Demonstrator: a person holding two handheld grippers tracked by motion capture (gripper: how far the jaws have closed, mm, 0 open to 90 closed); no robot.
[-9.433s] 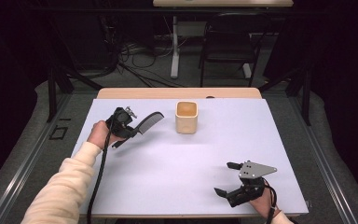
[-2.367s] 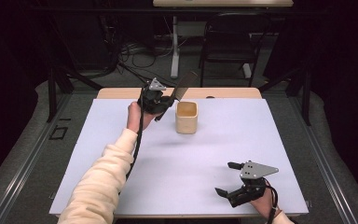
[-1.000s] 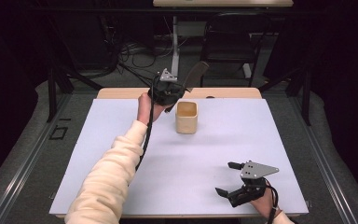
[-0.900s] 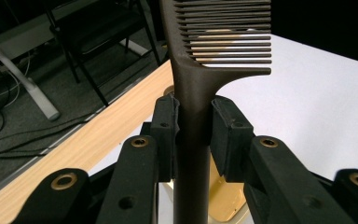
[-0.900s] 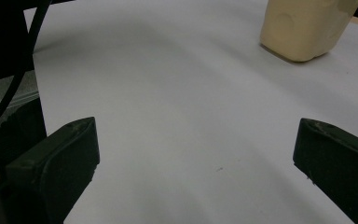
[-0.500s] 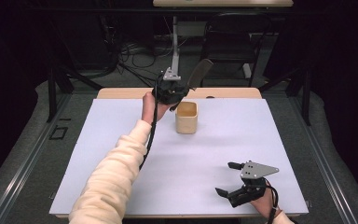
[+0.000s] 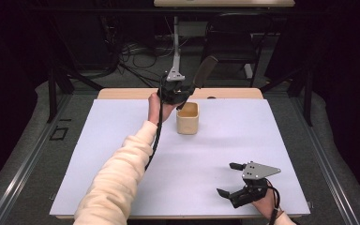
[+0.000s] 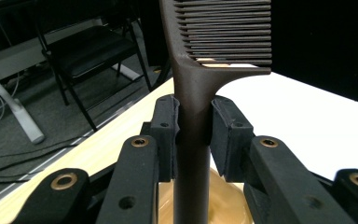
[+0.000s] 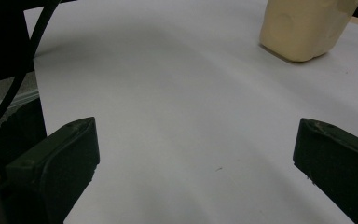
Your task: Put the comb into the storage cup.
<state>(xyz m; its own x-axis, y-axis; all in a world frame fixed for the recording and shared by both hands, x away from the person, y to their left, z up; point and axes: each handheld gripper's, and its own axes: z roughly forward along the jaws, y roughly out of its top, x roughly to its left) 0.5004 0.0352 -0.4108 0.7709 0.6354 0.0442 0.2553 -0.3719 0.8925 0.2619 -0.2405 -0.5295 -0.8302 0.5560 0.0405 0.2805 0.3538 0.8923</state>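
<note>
Lifted from left of the beige cup (image 7: 188, 117) to above it: left tongs (image 7: 182, 92) clenched on dark comb (image 8: 192, 112); likely insertion next; right tongs (image 7: 230, 179) released, resting on worktop (image 7: 122, 140).

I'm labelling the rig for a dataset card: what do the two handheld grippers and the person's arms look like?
Both the left gripper and the right gripper are black, with two blocky jaws, brass-ringed screw holes, a grey three-cornered plate on top and a trailing black cable. The left arm wears a cream long sleeve.

Dark brown comb (image 8: 193, 84); beige cup (image 7: 188, 118); white table (image 7: 122, 140); black grippers; cream sleeve (image 7: 117, 178).
</note>
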